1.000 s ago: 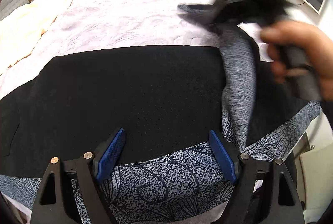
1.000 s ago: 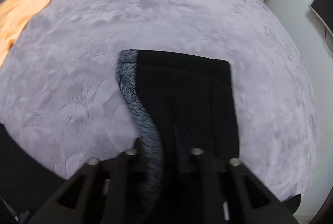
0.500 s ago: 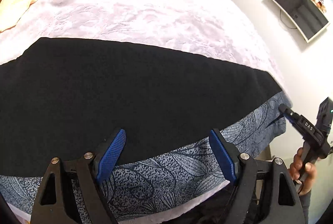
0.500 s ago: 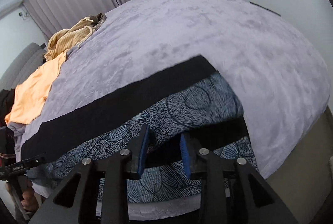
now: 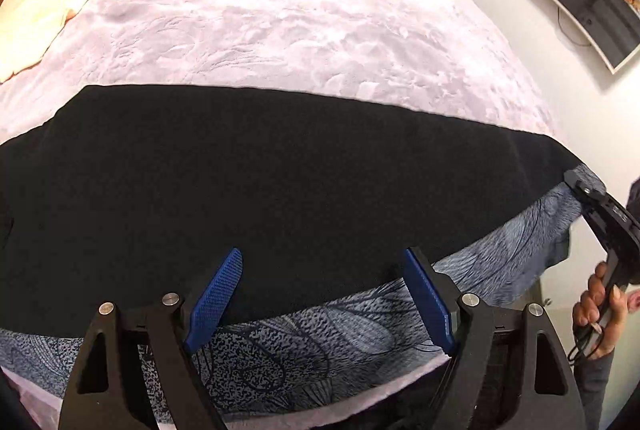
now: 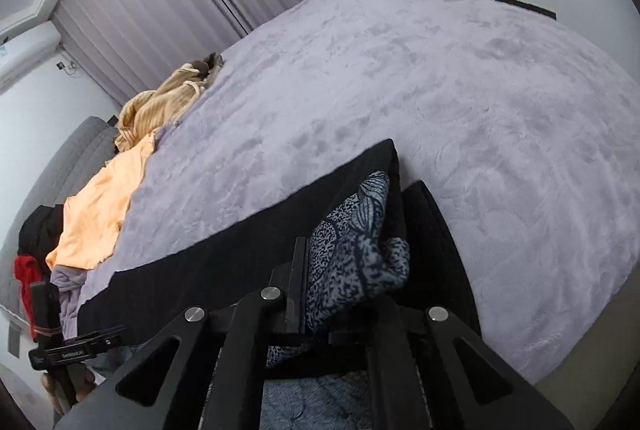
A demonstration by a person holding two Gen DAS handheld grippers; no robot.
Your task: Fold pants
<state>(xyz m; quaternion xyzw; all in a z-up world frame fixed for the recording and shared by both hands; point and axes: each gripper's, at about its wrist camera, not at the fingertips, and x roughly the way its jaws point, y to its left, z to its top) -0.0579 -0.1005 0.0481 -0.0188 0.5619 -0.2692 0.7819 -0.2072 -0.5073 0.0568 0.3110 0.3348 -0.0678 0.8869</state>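
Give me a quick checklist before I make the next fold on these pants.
1. right gripper clamped on the pants end: ok, patterned lining bunched between its fingers.
2. left gripper holding fabric: not ok, jaws wide open over the near edge.
3. Pants lying flat across the bed: ok.
4. Far black edge straight: ok.
5. Landing area free of the orange garment: ok.
6. Layers aligned under the right gripper: cannot tell.

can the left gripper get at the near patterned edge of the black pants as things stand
Probably yes. The left gripper is open right above the patterned blue-grey edge of the black pants, with nothing between. The right gripper grips the far end.
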